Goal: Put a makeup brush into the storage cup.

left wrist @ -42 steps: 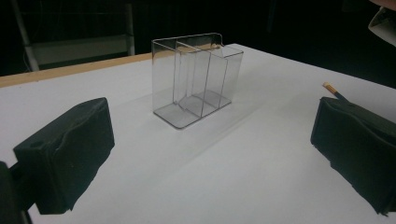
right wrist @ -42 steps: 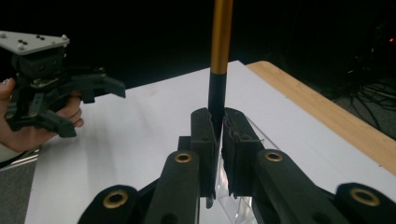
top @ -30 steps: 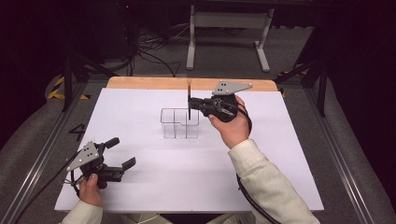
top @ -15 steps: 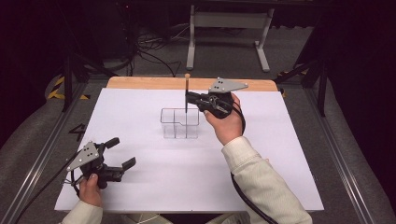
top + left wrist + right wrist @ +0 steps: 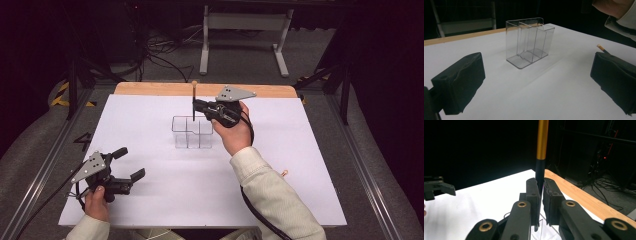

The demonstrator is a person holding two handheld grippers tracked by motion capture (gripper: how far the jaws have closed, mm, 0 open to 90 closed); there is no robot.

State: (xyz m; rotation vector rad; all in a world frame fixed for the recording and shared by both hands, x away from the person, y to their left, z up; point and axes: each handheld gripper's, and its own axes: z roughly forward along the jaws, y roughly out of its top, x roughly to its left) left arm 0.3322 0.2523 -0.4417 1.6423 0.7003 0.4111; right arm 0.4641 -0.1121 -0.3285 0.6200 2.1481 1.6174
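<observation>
A clear plastic organizer [image 5: 192,132] with several compartments stands in the middle of the white table; it also appears in the left gripper view [image 5: 529,42]. My right gripper [image 5: 196,106] hovers over its back edge, shut on a thin black stick [image 5: 194,95] with a gold upper part [image 5: 542,142]. The stick stands upright between the pads [image 5: 533,192], its lower end about level with the organizer's rear rim. My left gripper [image 5: 129,163] rests at the table's near left, open with nothing between its jaws [image 5: 534,82], facing the organizer.
The white sheet [image 5: 150,200] covers the table, with a wooden strip [image 5: 150,89] along the far edge. A small tan-tipped stick end [image 5: 600,47] lies on the sheet near the right forearm. Dark floor, cables and a metal stand lie beyond.
The right gripper has carried the upright stick a little to the left and slightly lower, over the organizer's back. The left gripper has stayed put.
</observation>
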